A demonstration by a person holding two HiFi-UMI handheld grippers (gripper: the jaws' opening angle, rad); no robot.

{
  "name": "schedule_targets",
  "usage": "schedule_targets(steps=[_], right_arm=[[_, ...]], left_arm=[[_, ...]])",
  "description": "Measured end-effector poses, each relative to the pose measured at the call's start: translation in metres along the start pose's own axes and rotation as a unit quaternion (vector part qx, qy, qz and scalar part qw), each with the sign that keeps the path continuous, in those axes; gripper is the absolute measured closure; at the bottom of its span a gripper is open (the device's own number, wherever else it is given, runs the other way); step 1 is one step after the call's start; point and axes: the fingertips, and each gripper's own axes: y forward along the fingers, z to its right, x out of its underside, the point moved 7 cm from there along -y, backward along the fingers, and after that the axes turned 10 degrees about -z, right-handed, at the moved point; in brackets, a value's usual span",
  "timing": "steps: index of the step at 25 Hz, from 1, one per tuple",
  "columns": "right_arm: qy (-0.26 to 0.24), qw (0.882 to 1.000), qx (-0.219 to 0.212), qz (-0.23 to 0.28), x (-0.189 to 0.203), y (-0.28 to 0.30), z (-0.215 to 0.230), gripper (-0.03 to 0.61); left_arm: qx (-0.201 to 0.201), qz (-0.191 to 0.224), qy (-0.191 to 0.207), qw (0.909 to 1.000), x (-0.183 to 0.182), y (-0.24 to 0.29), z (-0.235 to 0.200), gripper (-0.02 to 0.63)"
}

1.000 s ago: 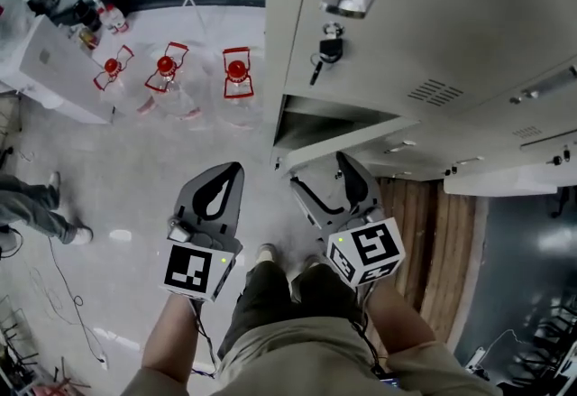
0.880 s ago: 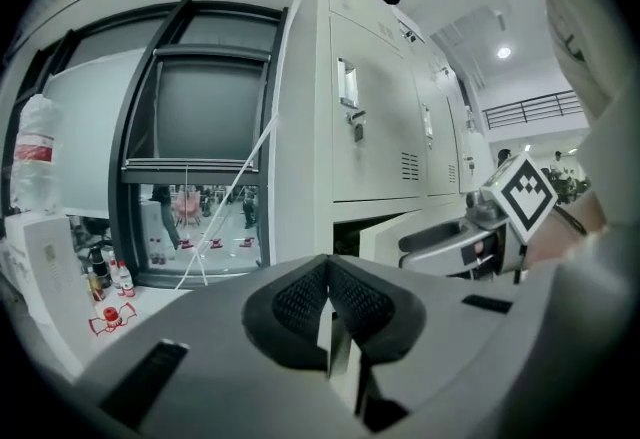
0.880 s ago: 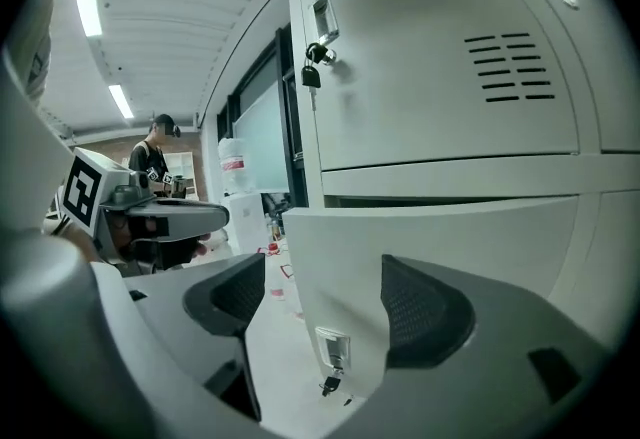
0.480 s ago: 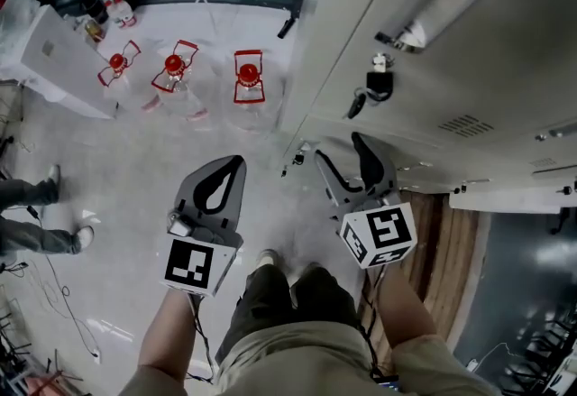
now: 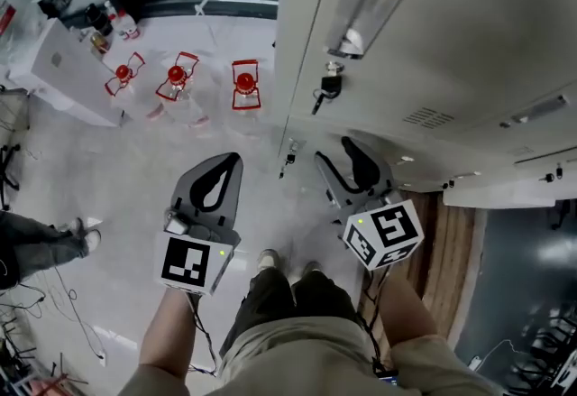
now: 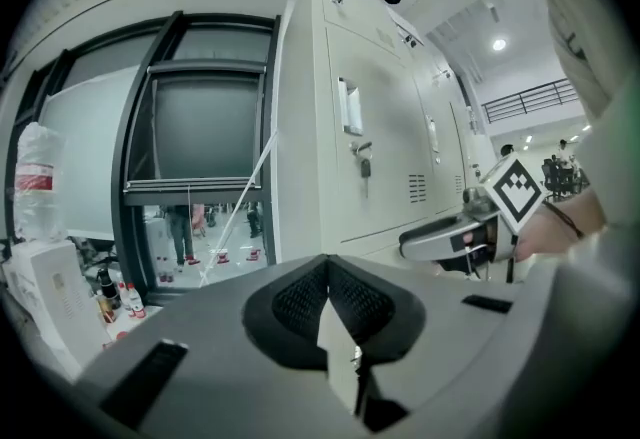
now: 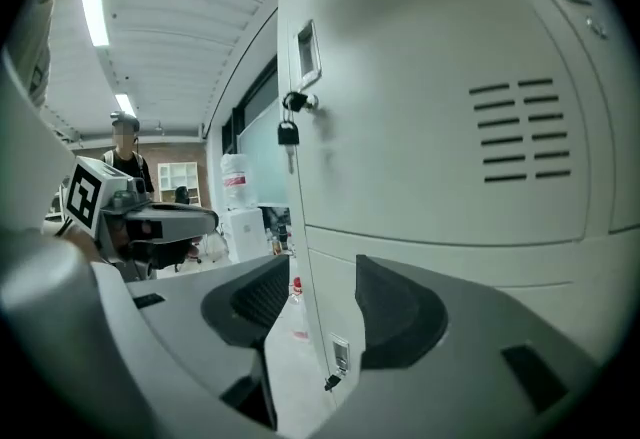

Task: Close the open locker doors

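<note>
Moved since a second ago: lower locker door, then ajar with its dark compartment showing, now lies flush or nearly flush under the upper locker door. Whether it has latched cannot be told.

Right gripper: set before that door's free edge, jaws closing. The edge and its small lock stand in the gap, and the pads are not pressing on them.

Left gripper: pressed together, empty, held aside above the floor.

Handling, by judgement: painted sheet steel, stiff, light on its hinges, too smooth for a sure pinch.

Best contact: a flat push on the free edge near the lock, far from the hinge.

Caution: the dangling key on the upper locker door may snag.
</note>
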Motion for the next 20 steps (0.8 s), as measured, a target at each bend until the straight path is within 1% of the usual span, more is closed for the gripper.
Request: schedule_targets(steps=[9, 15, 20], right_arm=[[-0.021, 0.999, -0.011, 0.039, -0.064, -0.101, -0.021, 0.434], [-0.043, 0.996, 0.002, 0.072, -0.102, -0.169, -0.029, 0.486], [-0.060, 0.994, 0.015, 0.088, -0.120, -0.222, -0.036, 0.531]], left_arm=[[-0.009, 0.028, 0.015, 0.9995, -0.078, -0.052, 0.035, 0.607], [-0.008, 0.045, 0.029, 0.9986, -0.122, -0.087, 0.063, 0.607], [0.002, 0.061, 0.043, 0.9972, -0.151, -0.112, 0.088, 0.607]])
